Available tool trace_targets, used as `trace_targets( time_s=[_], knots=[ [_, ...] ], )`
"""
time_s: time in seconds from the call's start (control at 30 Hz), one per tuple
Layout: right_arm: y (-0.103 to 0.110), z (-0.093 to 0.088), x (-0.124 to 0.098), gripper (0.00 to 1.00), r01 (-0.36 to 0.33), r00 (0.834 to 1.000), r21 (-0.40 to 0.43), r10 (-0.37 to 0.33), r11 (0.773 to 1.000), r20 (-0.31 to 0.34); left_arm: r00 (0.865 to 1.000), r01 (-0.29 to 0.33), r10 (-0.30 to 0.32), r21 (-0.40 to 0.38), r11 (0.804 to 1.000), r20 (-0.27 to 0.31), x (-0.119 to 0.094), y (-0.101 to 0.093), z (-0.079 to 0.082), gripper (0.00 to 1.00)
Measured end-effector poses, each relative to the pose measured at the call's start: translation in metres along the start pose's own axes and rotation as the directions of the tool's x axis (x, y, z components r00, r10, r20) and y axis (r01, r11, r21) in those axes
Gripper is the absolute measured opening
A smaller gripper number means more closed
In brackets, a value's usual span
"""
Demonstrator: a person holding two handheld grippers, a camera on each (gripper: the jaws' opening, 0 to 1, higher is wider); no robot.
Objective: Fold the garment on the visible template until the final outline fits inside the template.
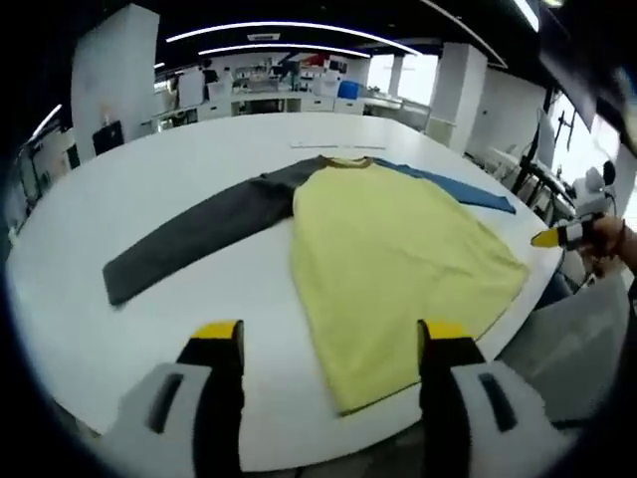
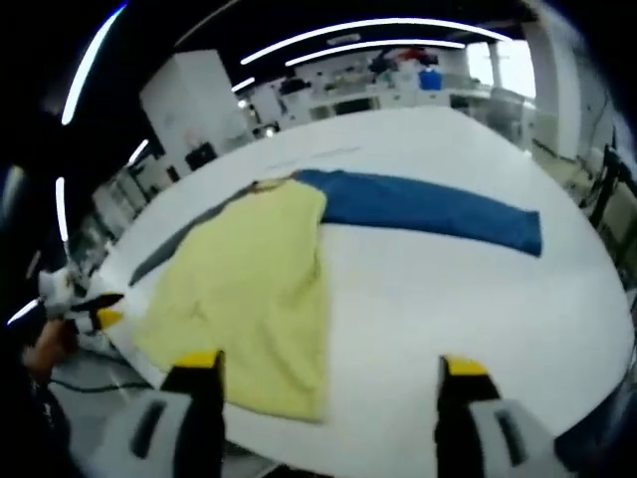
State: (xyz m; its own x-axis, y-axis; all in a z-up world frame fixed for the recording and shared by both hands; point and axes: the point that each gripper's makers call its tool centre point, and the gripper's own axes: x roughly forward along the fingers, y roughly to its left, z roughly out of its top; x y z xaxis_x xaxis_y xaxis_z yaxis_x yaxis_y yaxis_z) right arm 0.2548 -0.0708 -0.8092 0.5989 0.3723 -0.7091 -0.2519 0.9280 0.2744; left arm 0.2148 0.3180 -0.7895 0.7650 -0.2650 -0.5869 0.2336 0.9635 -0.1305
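Left gripper [image 1: 330, 344]: jaws spread wide, holding nothing, above the near table edge.
Right gripper [image 2: 330, 378]: jaws wide apart, holding nothing.
Garment [image 1: 393, 259]: flat on the white table [image 1: 149, 199], just ahead of both grippers; yellow body, hem nearest the left gripper and close to the table rim.
Sleeves: grey sleeve [image 1: 199, 234] and blue sleeve [image 2: 428, 211] stretch out flat to either side.
Open room: bare tabletop beyond the blue sleeve and the collar.

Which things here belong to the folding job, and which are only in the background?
For the job:
- garment, yellow body, one grey sleeve, one blue sleeve
- white table
- left hand-held gripper, open
- right hand-held gripper, open

Background only:
- white pillar
- far benches
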Motion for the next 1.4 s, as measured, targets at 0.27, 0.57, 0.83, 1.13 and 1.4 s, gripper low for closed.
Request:
trace_targets(
  time_s=[0.27,0.57,0.83,1.13,1.4],
  knots=[
    [-0.033,0.021,0.0,0.97,0.033,0.997,0.031,-0.035,0.999,0.065,1.0,0.004,-0.004,0.006,1.0,0.008,0.004,0.005,0.001,0.89],
    [-0.09,0.038,0.001,0.96,0.124,0.986,0.04,-0.127,0.992,0.106,1.0,0.019,-0.019,0.006,1.0,0.001,0.006,0.005,0.0,0.99],
    [-0.133,0.058,0.005,0.95,0.157,0.972,0.124,-0.175,0.98,0.156,0.999,0.027,-0.027,0.023,0.999,0.021,0.005,0.002,0.007,0.99],
    [-0.184,0.075,0.013,0.81,0.222,0.957,0.159,-0.246,0.962,0.151,0.996,0.03,-0.035,0.063,0.998,0.082,0.002,-0.002,0.024,0.98],
    [-0.205,0.081,0.021,0.6,0.263,0.945,0.211,-0.295,0.941,0.14,0.996,-0.009,-0.005,0.147,0.989,0.094,-0.003,-0.004,0.029,0.93]
  ],
)
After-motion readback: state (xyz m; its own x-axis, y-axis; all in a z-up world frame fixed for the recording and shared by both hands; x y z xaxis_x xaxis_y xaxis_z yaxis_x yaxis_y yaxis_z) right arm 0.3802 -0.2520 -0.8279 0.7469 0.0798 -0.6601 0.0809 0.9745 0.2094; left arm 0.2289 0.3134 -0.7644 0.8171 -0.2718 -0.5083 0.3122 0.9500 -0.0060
